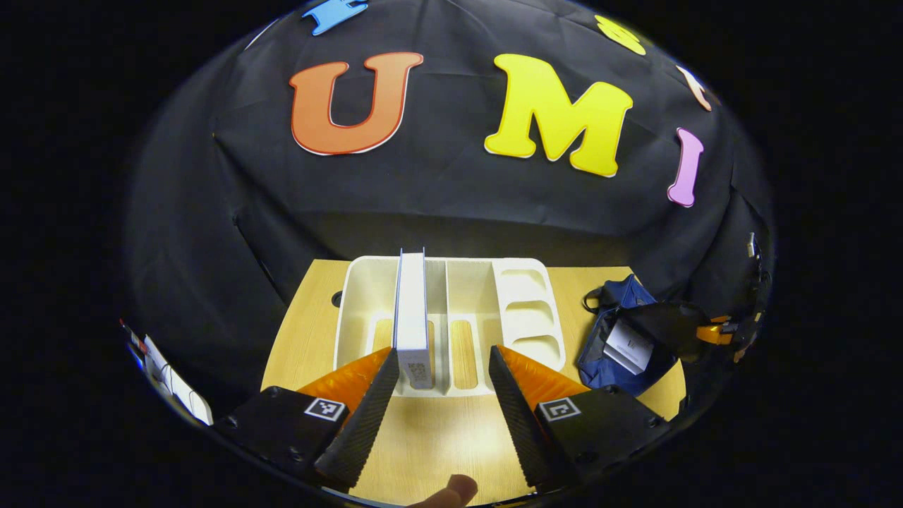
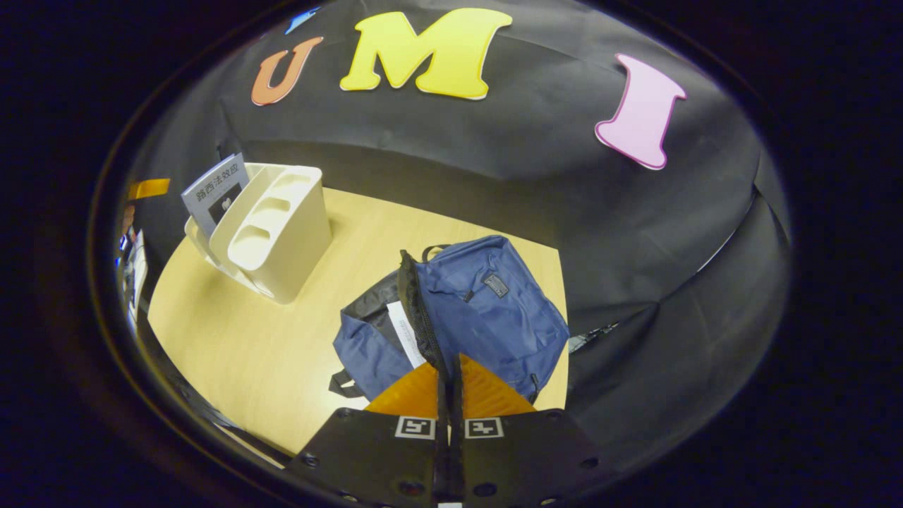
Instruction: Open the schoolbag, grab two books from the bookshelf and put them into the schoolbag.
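Left hand-held gripper [image 1: 437, 370] hovers low over the wooden counter [image 1: 423, 437] with its two fingers spread wide, pointed at the white bookshelf [image 1: 525, 310]. One white book [image 1: 413, 310] stands upright in a slot left of the bookshelf's middle, its spine end facing the camera and sitting just inside the left finger; neither finger touches it. A fingertip of the person's hand [image 1: 455, 488] shows at the bottom edge. To the right of the bookshelf lies the blue schoolbag [image 1: 610, 339], open, with a white book [image 1: 628, 346] inside it.

In the right gripper view, the right hand-held gripper [image 2: 449, 384] has its fingers pressed together on the dark zippered edge of the schoolbag [image 2: 494, 310], holding the opening apart. A pale book [image 2: 405, 331] lies in the gap. The bookshelf [image 2: 275, 226] stands well apart on the counter [image 2: 268, 346], with a grey-covered book [image 2: 215, 190] leaning in it.
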Available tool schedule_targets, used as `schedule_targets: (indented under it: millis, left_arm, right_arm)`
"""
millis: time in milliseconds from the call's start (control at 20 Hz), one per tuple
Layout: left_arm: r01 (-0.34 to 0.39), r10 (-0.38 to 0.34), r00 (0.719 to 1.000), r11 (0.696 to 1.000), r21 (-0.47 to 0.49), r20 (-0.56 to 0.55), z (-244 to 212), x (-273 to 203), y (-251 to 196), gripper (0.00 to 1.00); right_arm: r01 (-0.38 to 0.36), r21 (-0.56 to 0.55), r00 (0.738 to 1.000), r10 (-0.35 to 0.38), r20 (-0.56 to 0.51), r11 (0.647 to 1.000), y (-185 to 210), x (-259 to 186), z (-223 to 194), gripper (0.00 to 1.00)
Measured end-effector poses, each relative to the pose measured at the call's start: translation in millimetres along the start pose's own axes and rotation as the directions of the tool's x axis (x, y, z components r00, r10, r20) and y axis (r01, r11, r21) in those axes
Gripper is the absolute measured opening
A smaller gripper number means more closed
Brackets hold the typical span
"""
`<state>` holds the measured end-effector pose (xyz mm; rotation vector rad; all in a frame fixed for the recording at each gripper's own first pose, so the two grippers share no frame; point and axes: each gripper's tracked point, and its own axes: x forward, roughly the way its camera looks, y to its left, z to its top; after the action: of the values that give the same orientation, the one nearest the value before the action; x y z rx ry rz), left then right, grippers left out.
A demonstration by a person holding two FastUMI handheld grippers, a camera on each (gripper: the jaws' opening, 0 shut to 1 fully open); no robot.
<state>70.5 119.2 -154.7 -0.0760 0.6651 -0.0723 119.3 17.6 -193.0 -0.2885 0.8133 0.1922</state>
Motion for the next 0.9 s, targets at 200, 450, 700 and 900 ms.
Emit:
schedule_targets:
  millis: [200,450,700,900]
  left_arm:
    - [-0.037,0.042,0.991,0.998,0.044,-0.124,8,39,21,0.84]
    - [-0.027,0.024,0.963,1.000,-0.006,-0.270,10,83,30,0.84]
    - [-0.058,0.058,0.920,0.998,0.013,-0.387,16,112,36,0.80]
    - [-0.123,0.126,0.866,0.992,0.038,-0.484,9,132,58,0.76]
  right_arm:
    - [-0.005,-0.001,1.000,0.005,0.000,1.000,-1,-1,1,0.00]
    - [-0.023,-0.013,1.000,0.023,0.000,1.000,5,-2,3,0.00]
    - [-0.043,-0.008,0.999,0.043,0.001,0.999,5,-2,1,0.01]
    - [-0.058,-0.023,0.998,0.058,-0.001,0.998,3,-4,-6,0.01]
